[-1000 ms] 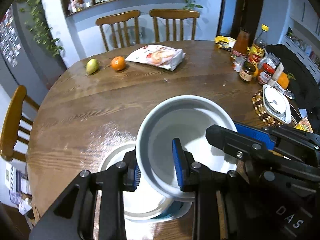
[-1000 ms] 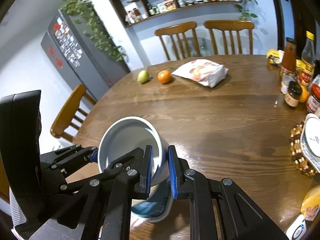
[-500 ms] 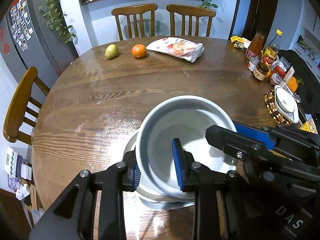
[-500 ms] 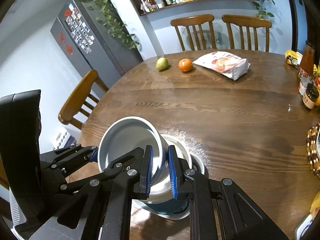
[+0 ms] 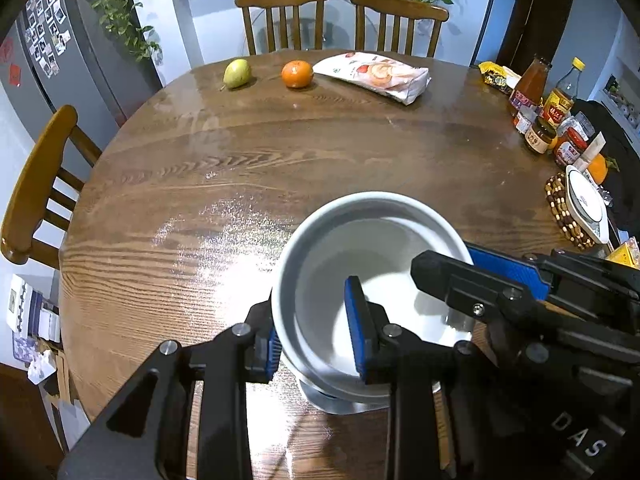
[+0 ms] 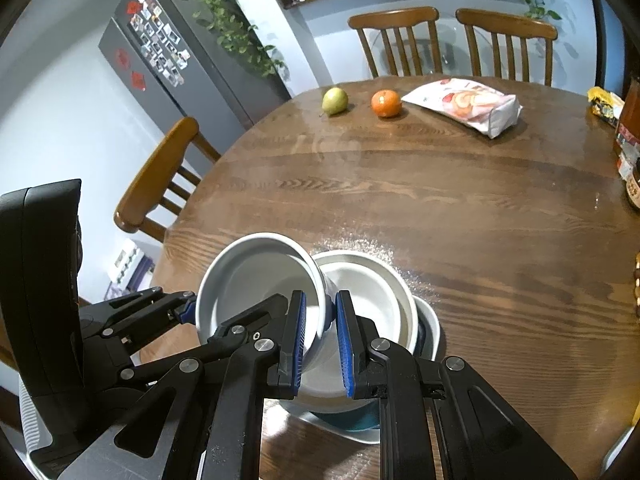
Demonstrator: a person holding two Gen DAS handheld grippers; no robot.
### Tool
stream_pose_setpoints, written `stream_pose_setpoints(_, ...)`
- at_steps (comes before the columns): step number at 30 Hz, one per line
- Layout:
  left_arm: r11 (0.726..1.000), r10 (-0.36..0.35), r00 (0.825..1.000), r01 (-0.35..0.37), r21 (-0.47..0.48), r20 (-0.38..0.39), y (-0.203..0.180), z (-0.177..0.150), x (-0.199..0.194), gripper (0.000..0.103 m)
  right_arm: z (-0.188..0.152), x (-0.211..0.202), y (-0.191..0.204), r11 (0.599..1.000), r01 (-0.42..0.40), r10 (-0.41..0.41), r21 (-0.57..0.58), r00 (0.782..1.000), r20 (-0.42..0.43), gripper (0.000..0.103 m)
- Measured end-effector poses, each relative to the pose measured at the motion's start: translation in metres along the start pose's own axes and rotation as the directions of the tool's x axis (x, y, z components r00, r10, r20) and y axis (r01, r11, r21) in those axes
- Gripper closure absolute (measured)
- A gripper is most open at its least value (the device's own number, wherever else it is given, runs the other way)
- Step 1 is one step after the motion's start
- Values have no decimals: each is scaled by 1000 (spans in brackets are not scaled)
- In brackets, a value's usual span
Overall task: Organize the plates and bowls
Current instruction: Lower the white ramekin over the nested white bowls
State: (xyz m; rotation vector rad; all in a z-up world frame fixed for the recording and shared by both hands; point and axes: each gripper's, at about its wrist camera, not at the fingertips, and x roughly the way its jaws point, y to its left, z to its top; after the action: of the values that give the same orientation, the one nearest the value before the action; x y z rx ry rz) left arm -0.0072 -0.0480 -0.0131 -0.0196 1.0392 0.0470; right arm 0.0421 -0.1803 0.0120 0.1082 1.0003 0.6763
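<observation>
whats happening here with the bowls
A person with two handheld grippers is stacking dishes on the round wooden table. The left gripper and the right gripper each pinch the rim of one white bowl, holding it tilted above a stack of bowls on a plate. It is not yet set into the stack.

Home dining room: wooden table [image 5: 320, 152], chairs [image 5: 282, 20], fridge [image 6: 168, 60].
</observation>
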Motion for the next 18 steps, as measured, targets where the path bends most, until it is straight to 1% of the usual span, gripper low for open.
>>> stream_pose_setpoints(11,1000,-24,997,24,6,-77,0,0,28,78,-4,26,-13,999,12,-9,47,998,-65,85)
stream_pose_setpoints(18,999,-33,993,38,35,-114,-3,-2,44,78,-8,37,-20,997,29,-22,68,995,-98,85)
